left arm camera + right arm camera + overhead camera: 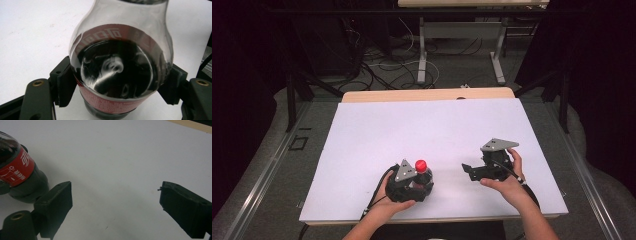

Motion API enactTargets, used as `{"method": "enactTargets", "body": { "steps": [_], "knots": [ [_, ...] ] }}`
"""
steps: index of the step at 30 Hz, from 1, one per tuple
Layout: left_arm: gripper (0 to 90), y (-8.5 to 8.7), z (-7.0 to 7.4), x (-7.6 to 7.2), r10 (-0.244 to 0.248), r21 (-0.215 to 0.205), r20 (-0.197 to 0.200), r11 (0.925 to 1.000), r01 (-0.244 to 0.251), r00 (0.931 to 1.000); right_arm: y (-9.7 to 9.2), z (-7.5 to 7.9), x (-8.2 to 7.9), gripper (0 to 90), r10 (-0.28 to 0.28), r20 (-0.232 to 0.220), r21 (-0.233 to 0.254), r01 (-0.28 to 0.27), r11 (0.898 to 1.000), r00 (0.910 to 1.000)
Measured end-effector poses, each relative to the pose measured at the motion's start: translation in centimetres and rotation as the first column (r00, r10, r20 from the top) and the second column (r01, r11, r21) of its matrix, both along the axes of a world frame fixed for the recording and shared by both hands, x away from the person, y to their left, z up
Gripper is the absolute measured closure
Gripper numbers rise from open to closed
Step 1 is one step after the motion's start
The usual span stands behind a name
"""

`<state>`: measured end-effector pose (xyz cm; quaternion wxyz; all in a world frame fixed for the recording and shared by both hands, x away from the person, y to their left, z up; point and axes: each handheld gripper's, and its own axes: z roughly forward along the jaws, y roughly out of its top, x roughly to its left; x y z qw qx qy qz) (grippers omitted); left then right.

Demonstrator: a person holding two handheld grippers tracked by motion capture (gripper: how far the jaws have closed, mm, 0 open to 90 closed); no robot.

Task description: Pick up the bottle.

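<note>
Jaws of the left gripper (117,82) clamp the bottle's (120,62) red-labelled middle.

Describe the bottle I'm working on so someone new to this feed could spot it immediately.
Start at the white table and look to its near edge, left of centre, where the left gripper is closed on it. There stands a small clear plastic bottle of dark cola with a red label and red cap, the only coloured thing on the white surface.
</note>
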<state>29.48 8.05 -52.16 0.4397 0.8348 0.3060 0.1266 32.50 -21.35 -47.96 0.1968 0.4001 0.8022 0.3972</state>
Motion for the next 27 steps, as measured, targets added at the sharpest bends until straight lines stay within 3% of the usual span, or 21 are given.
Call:
{"method": "enactTargets", "body": {
  "steps": [7, 17, 22, 27],
  "knots": [
    [29.1, 0.1, 0.2, -0.1, 0.002, 0.008, -0.005, 1.0, -0.002, 1.0, 0.5, 0.0, -0.2, 14.7, 0.008, 0.013, 0.008, -0.008, 1.0, 0.9999],
    [29.2, 0.8, 1.4, -0.4, 0.002, 0.006, 0.025, 1.0, -0.002, 0.9997, 1.7, 1.9, -1.7, 30.5, 0.08, 0.039, 0.084, -0.083, 0.993, 0.996],
    [29.2, 0.9, 1.6, -0.6, 0.021, 0.018, 0.019, 0.9996, -0.021, 0.9996, 3.3, 3.3, -3.1, 36.6, 0.171, 0.072, 0.107, -0.178, 0.978, 0.9827],
    [29.2, 1.0, 1.8, -0.6, 0.023, 0.021, 0.014, 0.9995, -0.023, 0.9996, 5.6, 4.8, -4.5, 38.7, 0.223, 0.11, 0.139, -0.237, 0.961, 0.9685]
  ]
}}
